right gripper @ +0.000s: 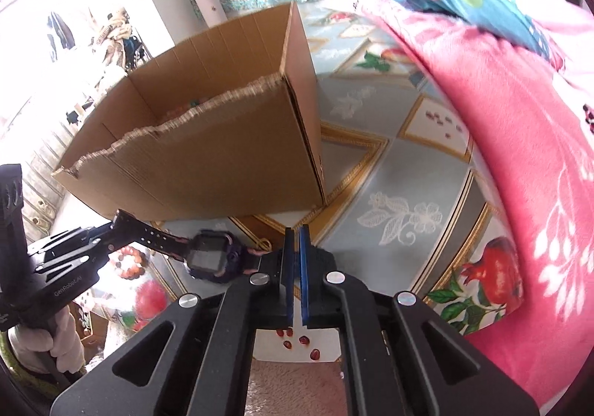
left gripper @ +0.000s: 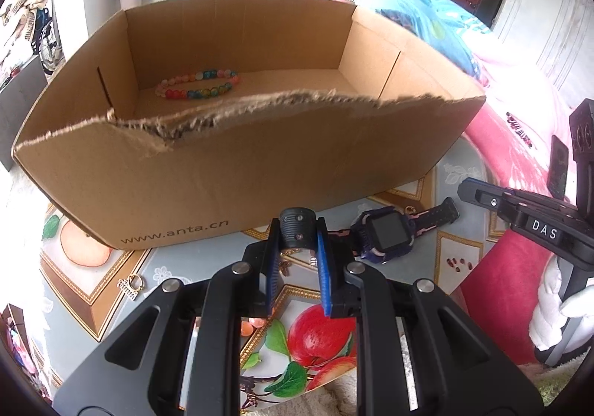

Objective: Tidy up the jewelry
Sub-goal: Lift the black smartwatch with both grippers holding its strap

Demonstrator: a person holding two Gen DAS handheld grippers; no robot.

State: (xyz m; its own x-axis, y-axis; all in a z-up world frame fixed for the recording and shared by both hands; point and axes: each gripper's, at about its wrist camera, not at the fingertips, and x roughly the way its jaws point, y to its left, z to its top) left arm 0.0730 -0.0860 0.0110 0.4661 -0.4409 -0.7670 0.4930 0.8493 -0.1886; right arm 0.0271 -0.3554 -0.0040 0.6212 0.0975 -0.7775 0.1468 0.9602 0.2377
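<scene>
- Beside the cardboard box (left gripper: 237, 171), on the patterned bench (right gripper: 375, 174), lies a dark smartwatch (left gripper: 382, 234), just in front of the box's torn near wall.
- Left gripper (left gripper: 299, 249): its jaws stand narrowly apart and clamp one end of the watch strap; in the left wrist view the strap end shows as a dark curled piece between the blue pads.
- Right gripper (right gripper: 296, 267): its jaws are closed to a thin slit at the other strap end. Whether the pink-trimmed strap is actually pinched there I cannot tell; it seems to stop right at the fingertips.
- Holding the strap by both ends probably keeps the floppy band stretched, so it can be lifted over the ragged edge without snagging.
- Inside the box, a bracelet of coloured beads (left gripper: 198, 84) already rests on the floor near the far wall, which suggests the box is the collecting place.
- Small gold earrings (left gripper: 131, 284) remain on the bench to the left, well apart from the watch, likely awaiting their turn.
</scene>
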